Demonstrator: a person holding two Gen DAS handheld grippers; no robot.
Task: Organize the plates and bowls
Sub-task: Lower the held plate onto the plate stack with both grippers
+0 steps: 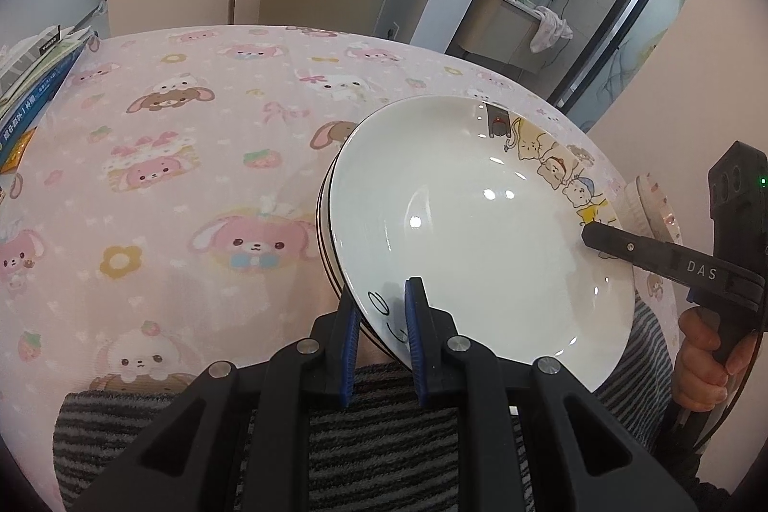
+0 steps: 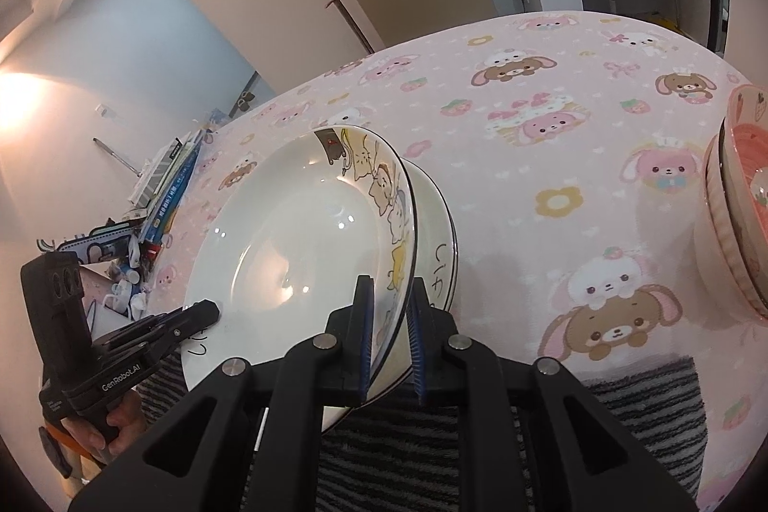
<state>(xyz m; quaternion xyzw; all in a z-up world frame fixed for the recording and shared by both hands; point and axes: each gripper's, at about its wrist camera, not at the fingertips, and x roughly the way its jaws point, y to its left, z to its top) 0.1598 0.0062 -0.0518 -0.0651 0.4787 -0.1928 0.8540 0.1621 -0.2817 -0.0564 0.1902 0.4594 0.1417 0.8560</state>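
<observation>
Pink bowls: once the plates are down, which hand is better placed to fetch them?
Right, probably. The pink bowls stand just beyond the right gripper, on its outer side; the left gripper clamps the plates at the opposite rim.

Beneath the top plate [image 1: 461, 224] clamped in the jaws, the lower plates [image 1: 324, 224] show only as rim edges; their count is unclear. Right of the right jaws, the pink bowls [image 2: 739, 224] are cut by the picture's edge. The striped cloth [image 2: 408, 454] lies mostly hidden behind the jaws.
</observation>
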